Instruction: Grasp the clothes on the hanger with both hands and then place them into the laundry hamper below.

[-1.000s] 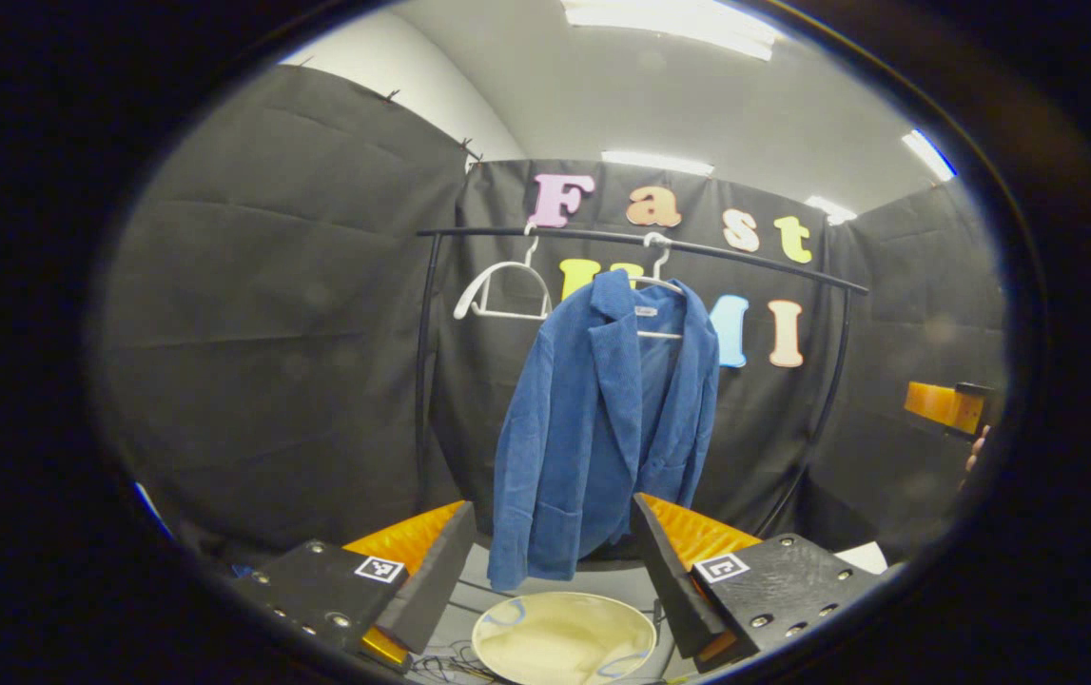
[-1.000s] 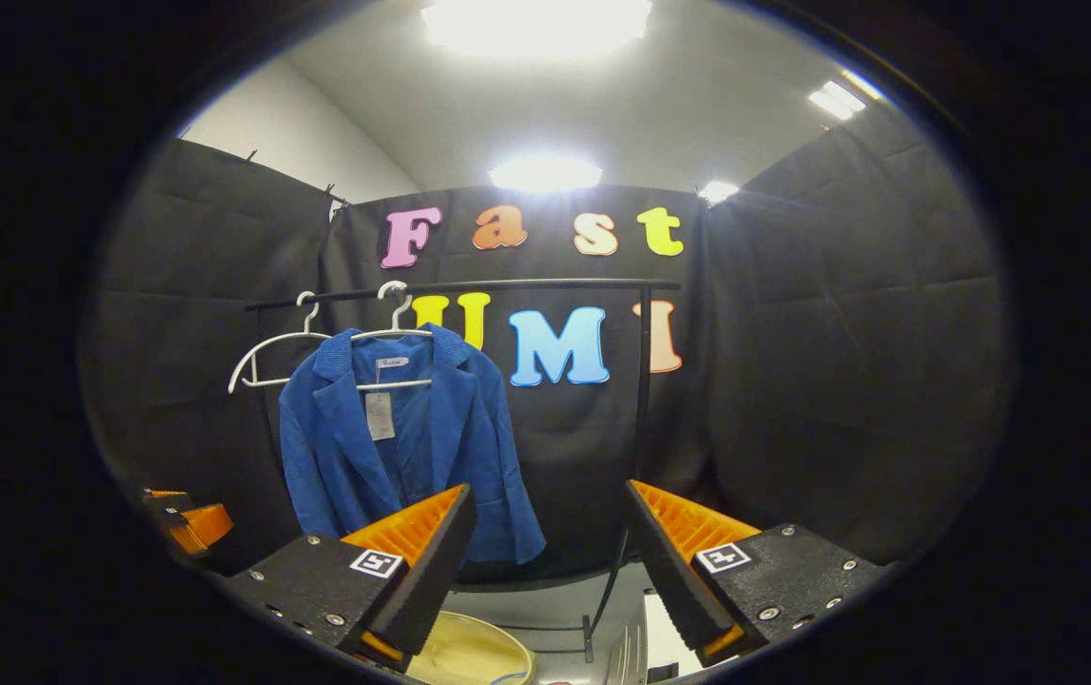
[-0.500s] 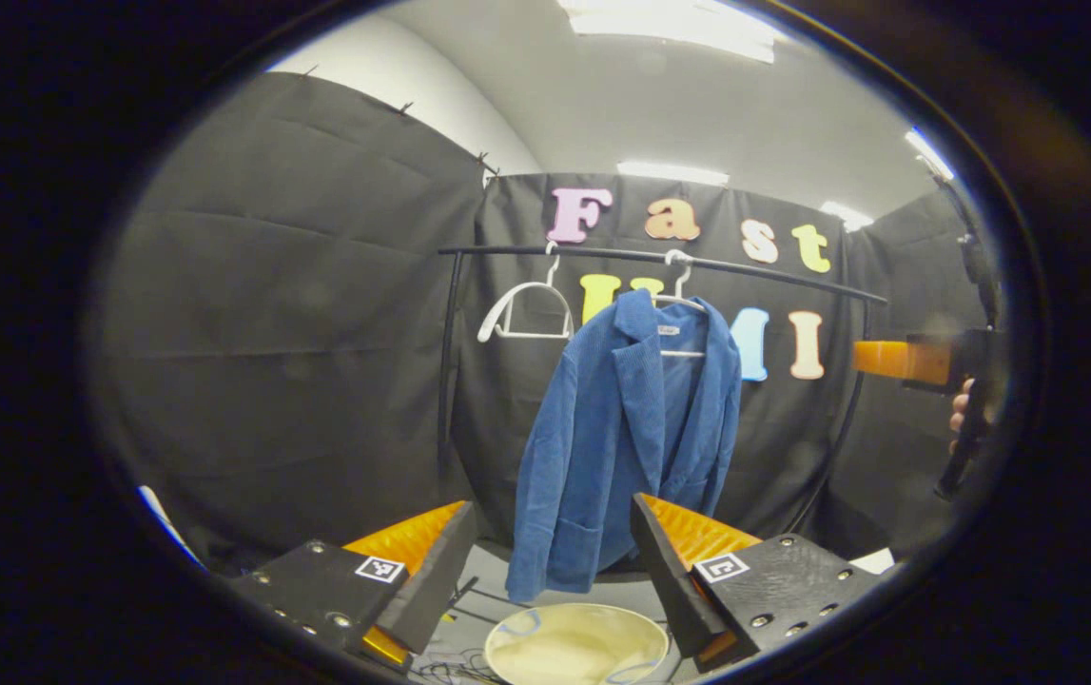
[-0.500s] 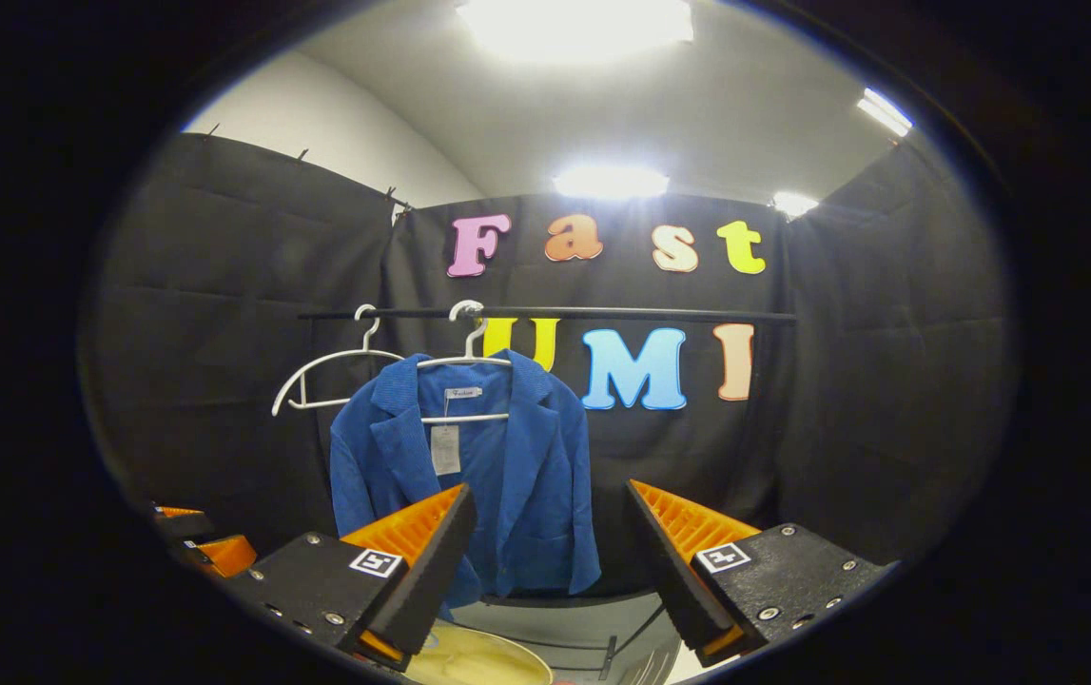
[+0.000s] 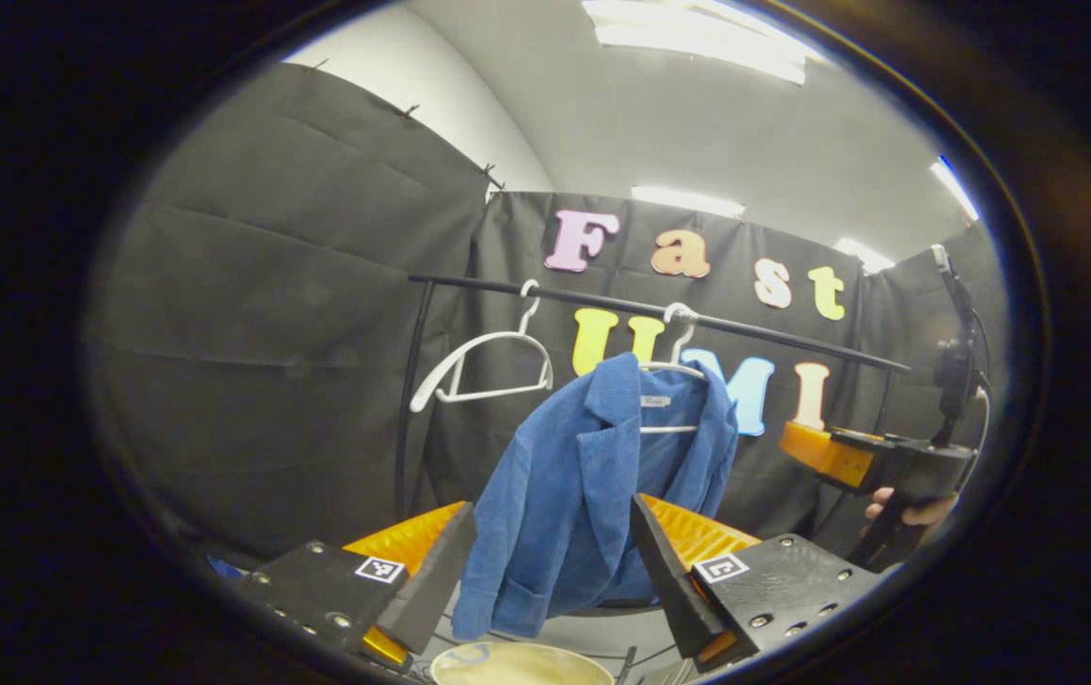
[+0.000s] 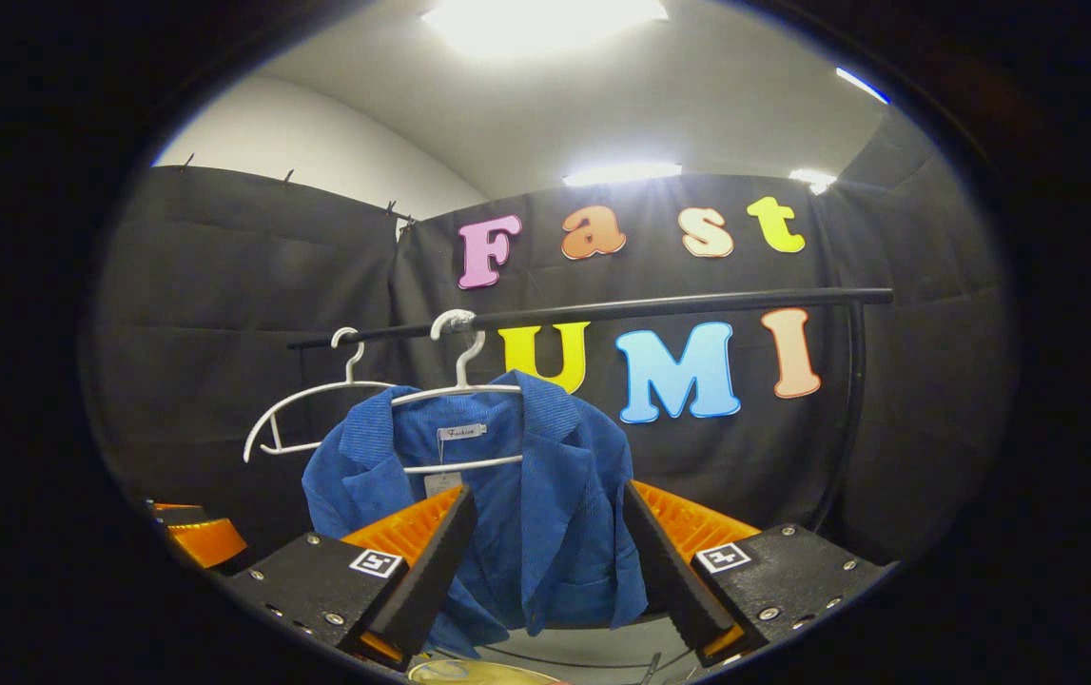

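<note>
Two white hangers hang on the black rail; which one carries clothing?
The white hanger holding the blue corduroy jacket; the other white hanger beside it hangs bare.

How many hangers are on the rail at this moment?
2. An empty white hanger hangs toward the rail's left end; beside it, a second hanger carries the blue jacket. None seems hidden.

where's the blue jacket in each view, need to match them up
left gripper view: the blue jacket hangs centre, slightly low, seen between the open fingers of the left gripper.
right gripper view: it hangs left of centre, low, between the open fingers of the right gripper.
shared landmark: the empty white hanger on the black rail, just left of the jacket in both views.
</note>
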Motion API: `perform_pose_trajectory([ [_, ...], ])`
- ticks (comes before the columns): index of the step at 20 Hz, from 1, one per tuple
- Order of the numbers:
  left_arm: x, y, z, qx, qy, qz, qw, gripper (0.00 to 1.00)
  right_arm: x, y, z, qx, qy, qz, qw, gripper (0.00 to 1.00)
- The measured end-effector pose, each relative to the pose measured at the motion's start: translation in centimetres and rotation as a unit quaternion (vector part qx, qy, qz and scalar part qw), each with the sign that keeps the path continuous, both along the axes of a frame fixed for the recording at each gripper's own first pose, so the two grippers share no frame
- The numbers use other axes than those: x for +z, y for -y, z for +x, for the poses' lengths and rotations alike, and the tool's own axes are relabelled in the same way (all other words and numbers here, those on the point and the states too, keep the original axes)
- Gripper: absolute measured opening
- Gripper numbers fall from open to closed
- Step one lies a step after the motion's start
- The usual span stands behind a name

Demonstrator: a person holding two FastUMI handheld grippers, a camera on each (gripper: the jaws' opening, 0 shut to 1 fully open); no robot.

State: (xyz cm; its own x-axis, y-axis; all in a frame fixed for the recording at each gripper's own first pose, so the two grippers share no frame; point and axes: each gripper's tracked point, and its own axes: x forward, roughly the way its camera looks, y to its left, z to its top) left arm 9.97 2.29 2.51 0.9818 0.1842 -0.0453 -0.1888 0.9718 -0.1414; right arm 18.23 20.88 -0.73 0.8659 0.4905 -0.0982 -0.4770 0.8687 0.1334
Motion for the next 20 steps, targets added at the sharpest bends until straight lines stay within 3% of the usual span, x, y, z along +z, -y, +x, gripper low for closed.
perform_pose_trajectory([
  [4, 1.2, 1.7, 5.5, -0.002, 0.005, -0.021, 1.0, 0.9, -1.9, -1.8, 4.5, 0.028, -0.018, -0.002, 0.999, 0.95],
  [7, 1.7, 2.2, 8.9, 0.007, 0.007, -0.028, 1.0, 0.97, -4.0, -3.0, 7.3, 0.043, -0.04, -0.008, 0.998, 0.96],
  [10, 1.0, 2.2, 12.4, 0.023, -0.005, -0.036, 0.999, 0.97, -5.6, -4.7, 9.8, 0.063, -0.054, -0.01, 0.997, 0.96],
  [15, -1.5, 2.6, 16.6, 0.053, -0.035, -0.039, 0.997, 0.94, -7.8, -7.5, 12.0, 0.098, -0.068, -0.007, 0.993, 0.96],
  [19, -2.8, 2.3, 18.7, 0.09, -0.045, -0.025, 0.995, 0.97, -8.9, -8.0, 13.6, 0.105, -0.043, -0.032, 0.993, 0.92],
  [20, -2.9, 2.1, 19.2, 0.1, -0.045, -0.02, 0.994, 0.97, -9.1, -8.1, 13.9, 0.107, -0.039, -0.033, 0.993, 0.96],
])
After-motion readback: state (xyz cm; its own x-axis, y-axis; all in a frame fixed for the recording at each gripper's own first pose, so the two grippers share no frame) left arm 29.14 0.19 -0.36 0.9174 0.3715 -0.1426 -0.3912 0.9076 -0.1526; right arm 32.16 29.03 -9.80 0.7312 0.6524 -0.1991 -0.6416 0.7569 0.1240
